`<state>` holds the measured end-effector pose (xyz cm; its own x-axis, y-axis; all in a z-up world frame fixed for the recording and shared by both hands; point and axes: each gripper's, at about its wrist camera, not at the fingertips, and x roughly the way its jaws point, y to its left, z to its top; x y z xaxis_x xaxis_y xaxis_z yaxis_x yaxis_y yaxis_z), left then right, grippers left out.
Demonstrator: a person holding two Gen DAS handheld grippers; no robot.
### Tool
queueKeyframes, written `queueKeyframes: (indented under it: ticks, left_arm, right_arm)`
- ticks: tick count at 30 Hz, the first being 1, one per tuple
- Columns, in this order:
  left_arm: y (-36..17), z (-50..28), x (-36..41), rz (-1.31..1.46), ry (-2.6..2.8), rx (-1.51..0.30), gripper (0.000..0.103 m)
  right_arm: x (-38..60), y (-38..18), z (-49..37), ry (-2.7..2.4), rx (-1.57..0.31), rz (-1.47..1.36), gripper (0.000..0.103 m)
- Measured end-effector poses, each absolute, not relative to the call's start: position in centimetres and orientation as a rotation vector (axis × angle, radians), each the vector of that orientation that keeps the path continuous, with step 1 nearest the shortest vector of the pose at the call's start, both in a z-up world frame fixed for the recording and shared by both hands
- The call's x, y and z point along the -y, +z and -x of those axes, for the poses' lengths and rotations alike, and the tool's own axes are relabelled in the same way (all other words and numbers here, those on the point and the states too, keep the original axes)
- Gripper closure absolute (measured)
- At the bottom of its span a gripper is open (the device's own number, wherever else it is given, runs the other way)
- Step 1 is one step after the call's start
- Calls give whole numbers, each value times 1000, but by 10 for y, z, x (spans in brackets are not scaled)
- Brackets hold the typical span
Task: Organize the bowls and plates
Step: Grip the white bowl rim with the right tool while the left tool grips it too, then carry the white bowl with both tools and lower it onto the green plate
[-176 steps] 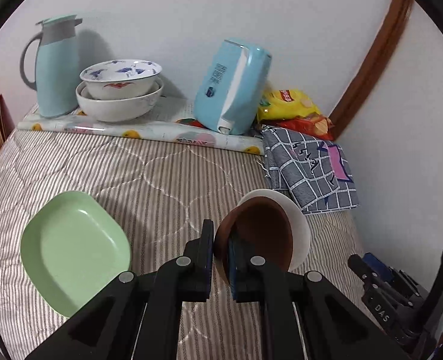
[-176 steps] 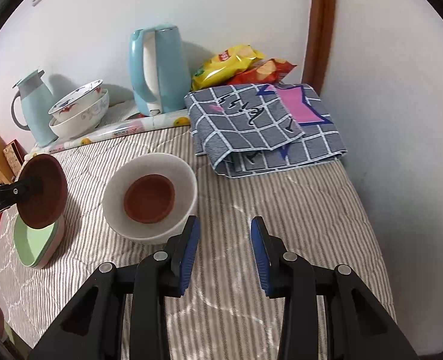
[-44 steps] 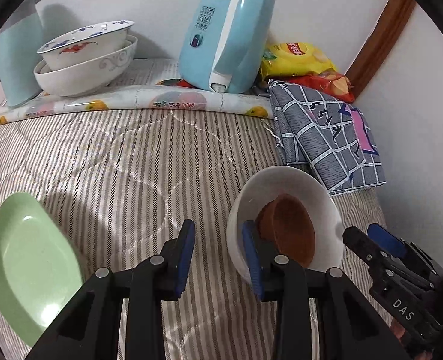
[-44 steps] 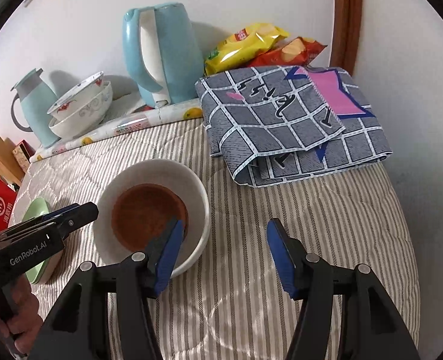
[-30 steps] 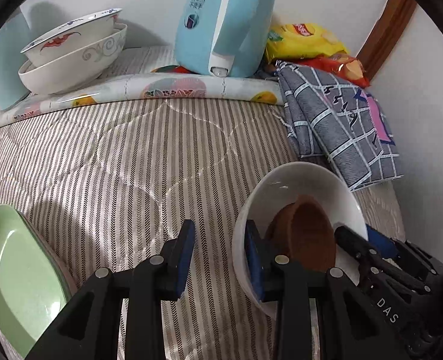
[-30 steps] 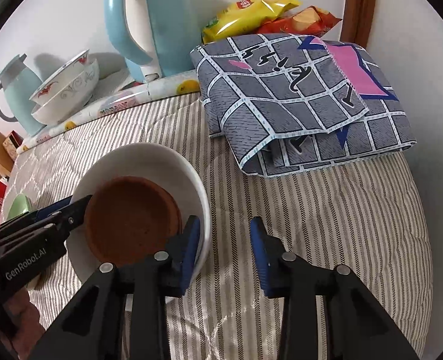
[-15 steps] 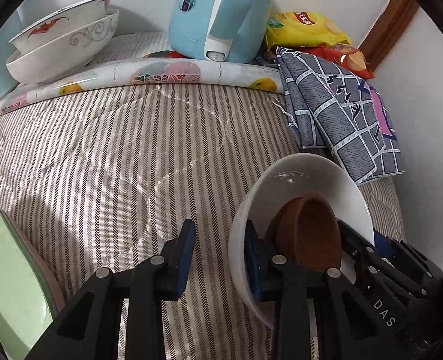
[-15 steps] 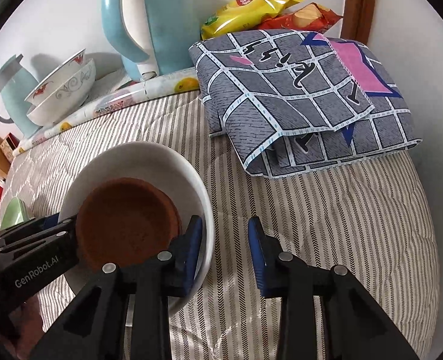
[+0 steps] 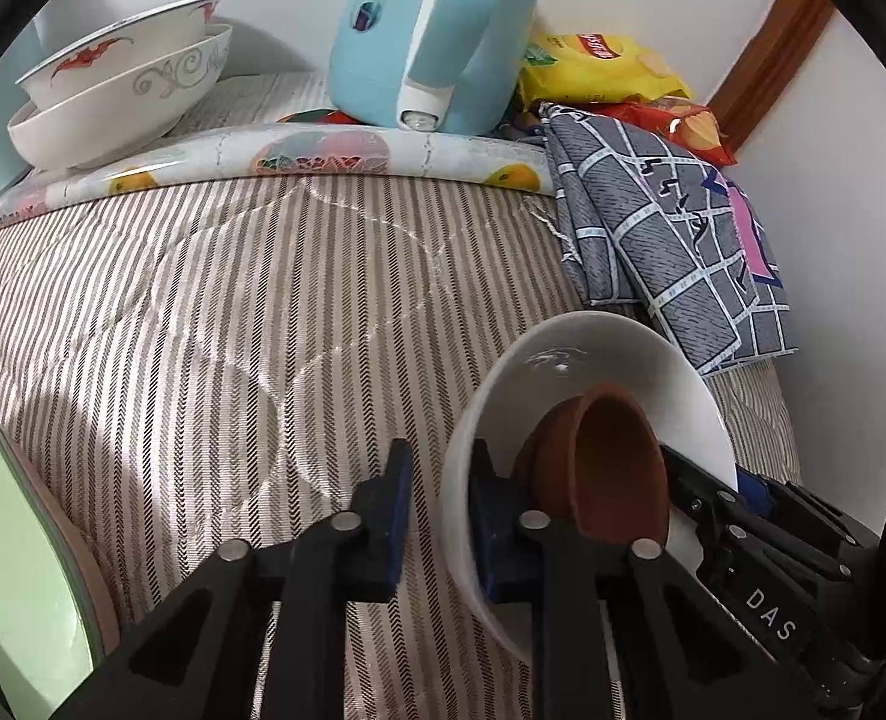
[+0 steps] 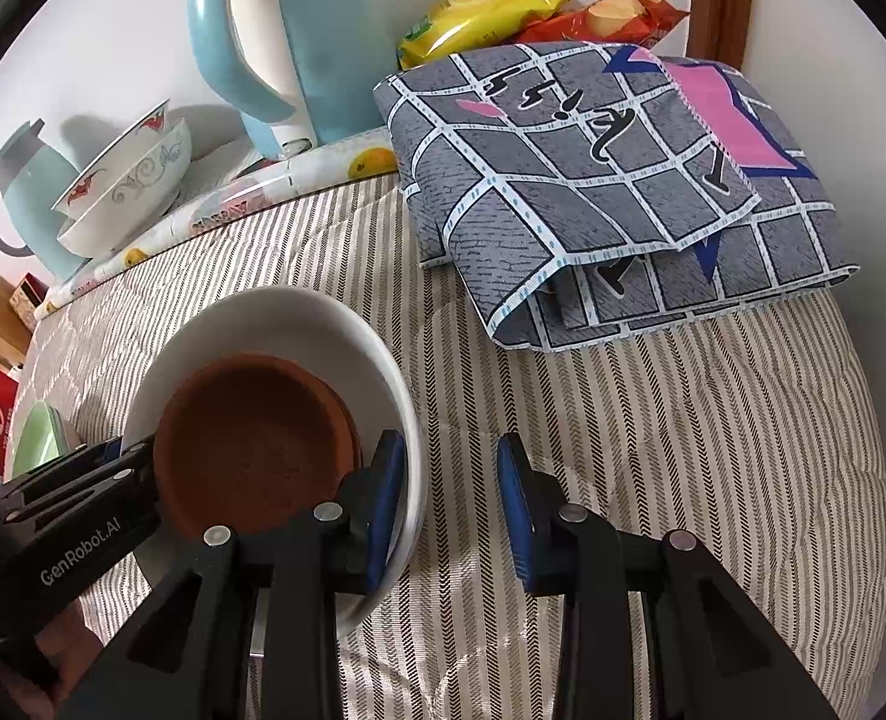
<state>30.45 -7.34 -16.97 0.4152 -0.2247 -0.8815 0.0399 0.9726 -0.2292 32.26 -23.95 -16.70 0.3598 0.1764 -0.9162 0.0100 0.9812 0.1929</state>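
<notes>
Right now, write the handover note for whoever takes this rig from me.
Left gripper: jaws have just closed on the near rim of the white bowl.
Right gripper: open, straddling the opposite rim, not pinching.
Things: brown bowls nested in the white bowl on the striped quilt; green plate at the left; patterned bowls stacked at the back.
Done: brown bowls nested.
Left: probably close the right gripper and move the stack.

Striped quilted bed, white bowl, green plate, checked cloth
</notes>
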Motion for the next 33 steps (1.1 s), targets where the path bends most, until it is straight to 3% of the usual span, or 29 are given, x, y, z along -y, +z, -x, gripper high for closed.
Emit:
queueKeyframes:
  ticks: [1, 4, 5, 33]
  left_arm:
    - [-169, -304, 75, 179, -177, -1128, 93]
    - [-167, -303, 81, 145, -170, -1116, 93]
    - [-168, -304, 80, 146, -166, -1119, 93]
    - [-141, -246, 83, 175, -170, -1086, 94]
  right_arm:
    - [239, -167, -322, 110, -1189, -182, 73]
    - [232, -165, -319, 139, -1167, -168, 92]
    - [228, -163, -318, 126, -1161, -143, 94]
    - [238, -129, -260, 66, -1133, -167, 94]
